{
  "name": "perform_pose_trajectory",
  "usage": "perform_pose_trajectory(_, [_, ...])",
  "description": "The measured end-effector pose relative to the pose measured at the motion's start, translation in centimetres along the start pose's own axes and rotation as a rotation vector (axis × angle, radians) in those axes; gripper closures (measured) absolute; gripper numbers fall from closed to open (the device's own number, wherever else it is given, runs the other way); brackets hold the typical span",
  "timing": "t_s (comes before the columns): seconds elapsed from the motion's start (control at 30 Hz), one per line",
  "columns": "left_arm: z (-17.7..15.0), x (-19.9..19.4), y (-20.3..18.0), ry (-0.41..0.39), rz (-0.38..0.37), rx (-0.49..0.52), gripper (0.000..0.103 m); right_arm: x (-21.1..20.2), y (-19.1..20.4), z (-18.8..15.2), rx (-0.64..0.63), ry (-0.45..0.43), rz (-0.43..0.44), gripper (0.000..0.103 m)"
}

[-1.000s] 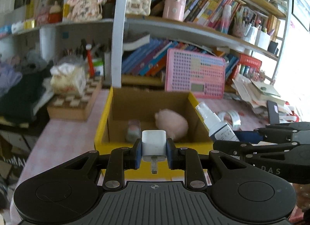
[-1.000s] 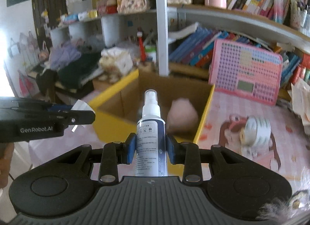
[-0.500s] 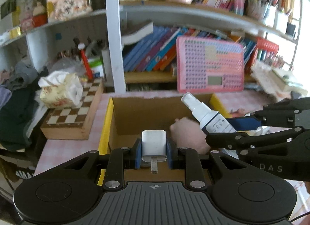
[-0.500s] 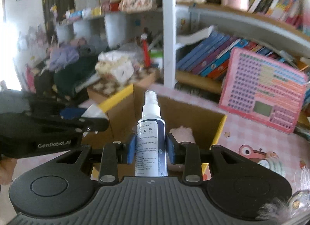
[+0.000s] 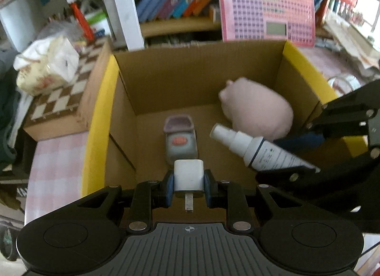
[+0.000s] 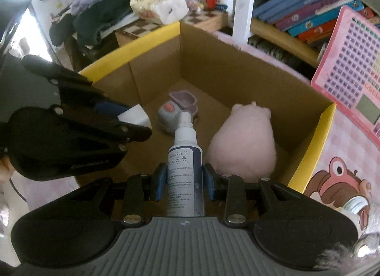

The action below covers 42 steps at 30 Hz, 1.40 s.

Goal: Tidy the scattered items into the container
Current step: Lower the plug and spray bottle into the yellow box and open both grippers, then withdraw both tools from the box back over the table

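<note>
My left gripper [image 5: 188, 186] is shut on a white plug adapter [image 5: 188, 176] and holds it over the open cardboard box [image 5: 166, 71] with yellow flaps. My right gripper [image 6: 185, 182] is shut on a white spray bottle [image 6: 186, 154], also held over the box [image 6: 213, 62]; the bottle shows in the left wrist view [image 5: 256, 150]. Inside the box lie a pink plush toy [image 5: 256, 107] and a small grey and purple gadget [image 5: 181, 138]. Both also show in the right wrist view: the plush [image 6: 244, 140] and the gadget [image 6: 173, 112]. The left gripper with the adapter [image 6: 135, 115] appears at the left there.
A chessboard [image 5: 64, 95] with a tissue pack [image 5: 45, 66] stands left of the box. A pink keyboard toy [image 5: 266, 7] leans on the bookshelf behind. A white shelf post [image 5: 125, 7] rises behind the box. A tape roll [image 6: 356, 204] lies on the pink tablecloth at the right.
Both grippers have moved forward and tilted down over the box, so its inside now fills the views. Each still holds its item.
</note>
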<state>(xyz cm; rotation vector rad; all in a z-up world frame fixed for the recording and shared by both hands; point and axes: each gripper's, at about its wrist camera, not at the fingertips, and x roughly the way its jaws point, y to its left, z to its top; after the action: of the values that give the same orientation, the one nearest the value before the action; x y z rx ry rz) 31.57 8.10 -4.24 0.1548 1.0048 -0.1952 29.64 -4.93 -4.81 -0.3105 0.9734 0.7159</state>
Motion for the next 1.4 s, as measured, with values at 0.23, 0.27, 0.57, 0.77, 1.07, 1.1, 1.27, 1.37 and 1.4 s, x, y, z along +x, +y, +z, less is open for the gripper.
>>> perform_pose_trajectory(0.23, [-0.4,0.4,-0.1,0.031,0.000,0.004,0.075,0.4,-0.2,0.0,-0.017,0.020,0.018,0.072])
perform_pose_trajectory(0.27, [-0.4,0.3,0.0,0.029,0.001,0.000,0.071,0.5,-0.2,0.1,-0.017,0.019,0.018,0.072])
perform_pose_trajectory(0.57, [-0.5,-1.1,0.4,-0.042,0.003,-0.019,0.065,-0.7,-0.5,0.4,0.029,-0.041,0.031,0.058])
perform_pose_trajectory(0.77, [-0.6,-4.6,0.5,-0.156,-0.001,-0.043,0.060,-4.2,0.1,0.1,0.070,-0.144,0.026,0.052])
perform_pose_trajectory(1.07, [-3.5,-10.9,-0.2,-0.336,-0.019,-0.104,0.041,-10.5,2.6,-2.8,0.159,-0.316,-0.046,0.046])
perform_pose_trajectory(1.1, [-4.0,-11.5,-0.4,-0.349,-0.015,-0.104,0.040,-11.1,3.0,-3.4,0.166,-0.333,-0.063,0.045])
perform_pose_trajectory(1.27, [-7.1,-13.9,-0.9,-0.390,0.006,-0.114,0.035,-13.3,4.9,-6.6,0.211,-0.392,-0.166,0.044])
perform_pose_trajectory(1.37, [-9.3,-14.9,-1.0,-0.390,0.002,-0.134,0.035,-14.4,6.0,-8.6,0.239,-0.416,-0.221,0.044])
perform_pose_trajectory(1.4, [-10.0,-15.2,-1.1,-0.389,-0.003,-0.136,0.035,-14.8,6.3,-9.3,0.245,-0.423,-0.241,0.044])
